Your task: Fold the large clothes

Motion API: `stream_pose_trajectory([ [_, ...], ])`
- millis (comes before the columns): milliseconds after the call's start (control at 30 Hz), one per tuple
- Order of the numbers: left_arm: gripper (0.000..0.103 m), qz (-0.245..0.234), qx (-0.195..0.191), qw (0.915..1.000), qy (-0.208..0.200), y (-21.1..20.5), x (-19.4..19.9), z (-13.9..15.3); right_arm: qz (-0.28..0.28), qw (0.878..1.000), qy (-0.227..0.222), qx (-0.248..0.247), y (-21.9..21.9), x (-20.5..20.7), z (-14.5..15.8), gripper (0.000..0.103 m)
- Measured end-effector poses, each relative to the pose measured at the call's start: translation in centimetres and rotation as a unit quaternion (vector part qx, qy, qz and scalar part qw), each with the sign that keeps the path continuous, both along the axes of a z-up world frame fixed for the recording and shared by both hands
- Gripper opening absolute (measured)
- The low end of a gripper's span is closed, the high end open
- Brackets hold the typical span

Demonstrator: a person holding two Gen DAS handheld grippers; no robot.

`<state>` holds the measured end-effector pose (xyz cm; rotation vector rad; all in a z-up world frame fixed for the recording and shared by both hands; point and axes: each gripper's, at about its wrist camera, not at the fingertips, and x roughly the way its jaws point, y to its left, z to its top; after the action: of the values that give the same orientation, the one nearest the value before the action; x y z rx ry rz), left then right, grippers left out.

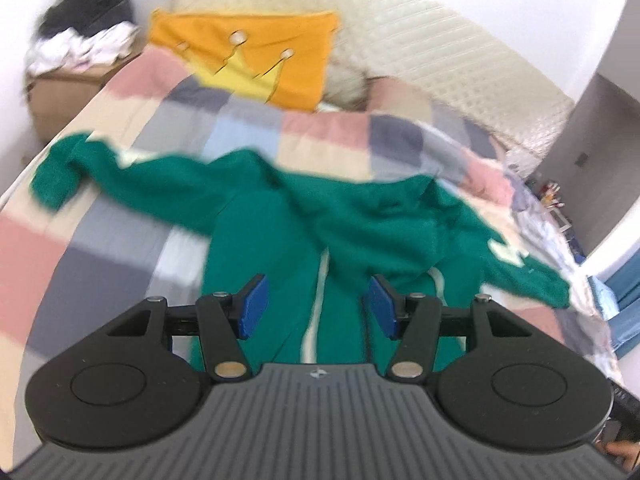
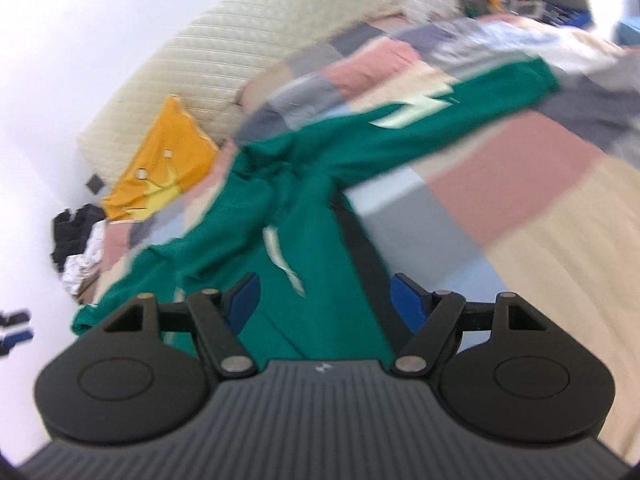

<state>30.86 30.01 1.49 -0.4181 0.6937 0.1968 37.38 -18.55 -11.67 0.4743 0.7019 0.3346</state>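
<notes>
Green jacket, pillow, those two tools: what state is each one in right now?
Green jacket: spread on the checked bedspread, sleeves out, not folded.
Orange pillow: propped against the headboard.
Left tool: open, empty.
Right tool: open, empty.
Clothes pile: heaped, unfolded.

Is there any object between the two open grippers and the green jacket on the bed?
Nothing visible does. The green zip-up jacket lies spread on the checked quilt, directly beyond the open left gripper and right gripper. The orange cushion sits farther back, by the headboard.
</notes>
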Motion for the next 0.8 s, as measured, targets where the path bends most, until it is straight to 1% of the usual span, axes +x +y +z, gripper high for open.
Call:
stream_pose_trajectory([
  [133, 0.062, -0.014, 0.029, 0.9993, -0.017, -1.4, 4.7, 3.9, 0.029, 1.0, -0.013, 0.003, 2.9, 2.6, 2.8, 0.075],
  [200, 0.065, -0.021, 0.03, 0.999, -0.027, -1.9, 6.9, 5.1, 0.043, 0.999, -0.015, 0.006, 4.7, 4.5, 3.6, 0.075],
  [267, 0.066, -0.027, 0.022, 0.9988, -0.034, -2.1, 9.4, 5.1, 0.056, 0.998, -0.008, 0.02, 6.3, 6.7, 3.8, 0.075],
  [333, 0.067, -0.026, 0.011, 0.999, -0.035, -1.8, 11.9, 4.0, 0.067, 0.998, 0.001, 0.02, 8.1, 9.2, 3.5, 0.075],
  [433, 0.068, -0.013, -0.007, 0.9996, -0.023, -0.5, 16.1, 0.0, 0.081, 0.997, -0.002, -0.003, 10.9, 12.8, 2.9, 0.075],
  [533, 0.068, 0.004, -0.026, 0.9997, -0.004, 1.8, 20.7, -6.0, 0.093, 0.996, -0.001, -0.017, 12.8, 16.7, 1.6, 0.075],
  [600, 0.068, 0.017, -0.051, 0.9985, 0.013, 3.9, 23.8, -10.4, 0.103, 0.994, 0.0, -0.022, 14.6, 20.2, 0.4, 0.075],
  [733, 0.068, 0.056, -0.103, 0.9924, 0.037, 8.3, 29.8, -18.9, 0.122, 0.992, -0.011, -0.038, 18.3, 27.9, -2.5, 0.075],
  [800, 0.068, 0.066, -0.116, 0.9903, 0.038, 10.3, 32.4, -22.1, 0.136, 0.99, -0.02, -0.045, 19.8, 31.2, -3.9, 0.074],
])
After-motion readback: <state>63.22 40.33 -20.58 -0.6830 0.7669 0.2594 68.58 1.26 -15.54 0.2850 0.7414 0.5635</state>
